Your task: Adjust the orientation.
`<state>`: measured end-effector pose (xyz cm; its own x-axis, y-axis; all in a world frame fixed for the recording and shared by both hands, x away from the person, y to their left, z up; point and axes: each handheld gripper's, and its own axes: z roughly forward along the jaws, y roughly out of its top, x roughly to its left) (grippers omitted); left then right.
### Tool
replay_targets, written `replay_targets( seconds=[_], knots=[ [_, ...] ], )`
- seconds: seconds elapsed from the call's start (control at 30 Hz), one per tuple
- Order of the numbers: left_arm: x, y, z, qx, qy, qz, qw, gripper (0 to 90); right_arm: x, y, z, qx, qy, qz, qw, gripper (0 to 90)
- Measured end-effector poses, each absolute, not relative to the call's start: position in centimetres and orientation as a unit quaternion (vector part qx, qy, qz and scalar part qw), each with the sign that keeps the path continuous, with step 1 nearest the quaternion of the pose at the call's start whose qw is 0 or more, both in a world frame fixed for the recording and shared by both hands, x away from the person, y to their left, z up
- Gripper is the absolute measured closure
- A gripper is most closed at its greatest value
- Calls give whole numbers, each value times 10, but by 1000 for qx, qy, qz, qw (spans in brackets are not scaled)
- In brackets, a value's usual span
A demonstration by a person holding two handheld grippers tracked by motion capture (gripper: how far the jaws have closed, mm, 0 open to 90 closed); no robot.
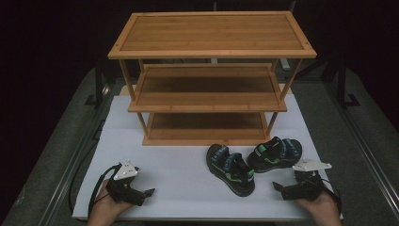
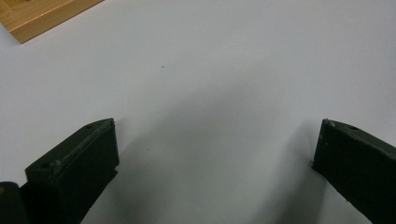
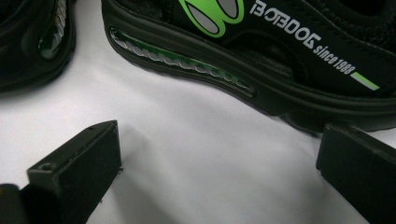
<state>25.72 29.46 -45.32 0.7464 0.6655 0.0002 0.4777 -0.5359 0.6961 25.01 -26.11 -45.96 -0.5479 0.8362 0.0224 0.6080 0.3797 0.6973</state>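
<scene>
Right gripper [image 1: 282, 187] spread, empty, nearest to sandals, right sandal [image 1: 275, 154] just ahead, long axis crosswise; left gripper [image 1: 146, 194] spread, farther off.

Probably a lab: white board [image 1: 188, 188], metal rails [image 1: 70, 165], dark surroundings.

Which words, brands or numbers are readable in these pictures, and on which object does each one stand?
"BOBDOG": white capitals, seen upside down, on the side of the black sandal in the right gripper view; the letters are my best reading.
"since 1988": smaller white script beside it on the same sandal; the last digits are slightly unsure.
The wooden rack, the white table and the other sandal show no readable text.
</scene>
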Motion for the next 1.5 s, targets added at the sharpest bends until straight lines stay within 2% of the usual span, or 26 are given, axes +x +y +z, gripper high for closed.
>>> replay_targets(
  seconds=[0.7,0.8,0.83,1.5],
  knots=[
    [260,288,-436,857,331,128,375,0,250,-260,-459,444,814,333,171,0],
    [261,283,-431,858,327,123,377,9,250,-261,-459,444,813,334,171,0],
    [261,281,-429,857,325,123,380,36,250,-261,-459,445,814,334,171,0],
    [273,244,-404,863,296,98,398,42,250,-261,-459,444,814,335,172,0]
  ],
)
